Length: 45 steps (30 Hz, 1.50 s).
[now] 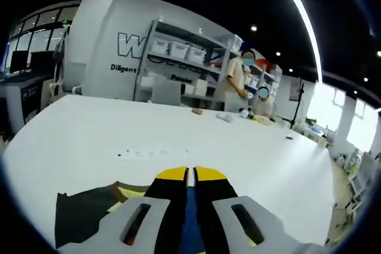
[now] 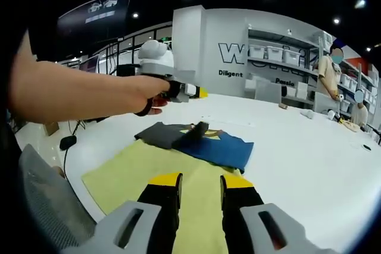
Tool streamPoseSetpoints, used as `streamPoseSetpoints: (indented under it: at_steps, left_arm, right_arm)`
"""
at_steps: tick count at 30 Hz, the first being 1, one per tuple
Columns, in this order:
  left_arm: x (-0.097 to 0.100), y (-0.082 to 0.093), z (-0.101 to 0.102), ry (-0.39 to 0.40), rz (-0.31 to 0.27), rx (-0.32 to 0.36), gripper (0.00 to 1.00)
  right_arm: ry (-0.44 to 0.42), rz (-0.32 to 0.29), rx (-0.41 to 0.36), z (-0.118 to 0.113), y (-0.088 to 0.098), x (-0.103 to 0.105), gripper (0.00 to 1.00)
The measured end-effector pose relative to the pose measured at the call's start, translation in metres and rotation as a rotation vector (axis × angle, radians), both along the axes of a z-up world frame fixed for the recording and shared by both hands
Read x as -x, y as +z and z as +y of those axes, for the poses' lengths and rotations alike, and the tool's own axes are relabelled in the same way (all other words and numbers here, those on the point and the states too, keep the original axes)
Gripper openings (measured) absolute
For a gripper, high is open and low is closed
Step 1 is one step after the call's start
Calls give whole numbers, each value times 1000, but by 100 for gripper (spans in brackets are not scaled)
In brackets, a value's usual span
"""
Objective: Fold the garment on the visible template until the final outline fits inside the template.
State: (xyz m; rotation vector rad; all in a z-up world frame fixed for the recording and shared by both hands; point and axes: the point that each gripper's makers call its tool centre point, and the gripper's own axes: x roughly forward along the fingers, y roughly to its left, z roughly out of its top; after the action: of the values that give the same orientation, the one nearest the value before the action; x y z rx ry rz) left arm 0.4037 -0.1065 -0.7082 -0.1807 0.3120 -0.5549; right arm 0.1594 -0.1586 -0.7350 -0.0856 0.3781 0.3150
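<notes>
The garment (image 2: 205, 142) lies folded on the far part of the yellow-green template (image 2: 137, 176), a dark grey half on the left and a blue half with a yellow print on the right. My right gripper (image 2: 201, 181) hovers open over the near part of the template, nothing between its jaws. A person's hand holds my left gripper (image 2: 200, 92) up in the air, left of and above the garment. In the left gripper view, the left gripper (image 1: 190, 174) has its yellow-tipped jaws pressed together, with the dark grey cloth (image 1: 83, 212) low at the left.
The white table (image 1: 89, 141) stretches far ahead, with small items (image 1: 225, 116) near its far edge. Two people stand there by shelves of bins (image 1: 178, 49). A mesh chair back (image 2: 41, 197) sits close at the table's near left edge.
</notes>
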Motion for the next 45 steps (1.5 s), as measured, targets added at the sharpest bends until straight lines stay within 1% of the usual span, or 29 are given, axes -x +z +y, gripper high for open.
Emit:
streamPoseSetpoints:
  at_steps: [6, 9, 11, 14, 17, 18, 20, 22, 25, 26, 30, 31, 33, 35, 36, 39, 40, 41, 43, 45]
  left_arm:
    - [6, -14, -28, -56, 13, -15, 0]
    - [8, -20, -36, -75, 24, -21, 0]
    - [8, -22, -37, -80, 27, -24, 0]
    - [8, -23, -36, -82, 28, -29, 0]
    - [10, -28, -29, -88, 14, -77, 0]
    - [10, -32, -26, -88, 17, -89, 0]
    - [11, -36, -23, -87, 21, -92, 0]
    - [13, -43, -18, -80, 25, -119, 0]
    - [16, -53, -13, -77, 37, -140, 0]
    - [18, -58, -11, -78, 36, -164, 0]
    - [24, -73, -9, -84, 56, -191, 1]
    - [25, -77, -8, -91, 61, -201, 3]
    - [29, -87, -8, -115, 76, -251, 15]
    - [30, -96, -8, -120, 90, -270, 24]
    - [31, -98, -9, -127, 91, -282, 26]
    - [33, -104, -9, -143, 89, -318, 32]
    - [34, -107, -8, -155, 76, -357, 33]
    - [33, -109, -8, -164, 65, -381, 34]
    - [35, -114, -8, -180, 58, -415, 33]
    - [34, -116, -7, -199, 33, -464, 32]
  right_arm:
    - [-7, 4, -4, -2, -1, 0, 22]
    - [-10, 6, -5, -2, -1, 0, 22]
    - [-10, 6, -6, -2, -1, 0, 21]
    - [-12, 9, -8, -2, -2, 0, 21]
    - [-10, 10, -8, -2, -2, 0, 21]
    - [-9, 11, -7, -2, -2, 0, 21]
    - [-8, 10, -10, -1, -2, -1, 21]
    - [-7, 12, -9, -1, -3, 0, 21]
    - [-5, 12, -8, -1, -3, 0, 21]
    - [-5, 13, -9, -1, -3, 0, 21]
    - [-5, 13, -12, -1, -2, 0, 21]
    - [-6, 14, -12, -1, -3, 0, 21]
    - [-7, 13, -14, -1, -2, 0, 21]
    - [-8, 14, -18, -1, -2, 0, 21]
    - [-8, 14, -19, -2, -2, 0, 21]
    - [-12, 14, -23, -2, -2, 0, 21]
    - [-12, 15, -25, -3, -2, 0, 21]
    - [-13, 15, -26, -3, -2, 0, 21]
    - [-14, 15, -28, -3, -2, 0, 21]
    - [-15, 15, -31, -3, -2, 0, 21]
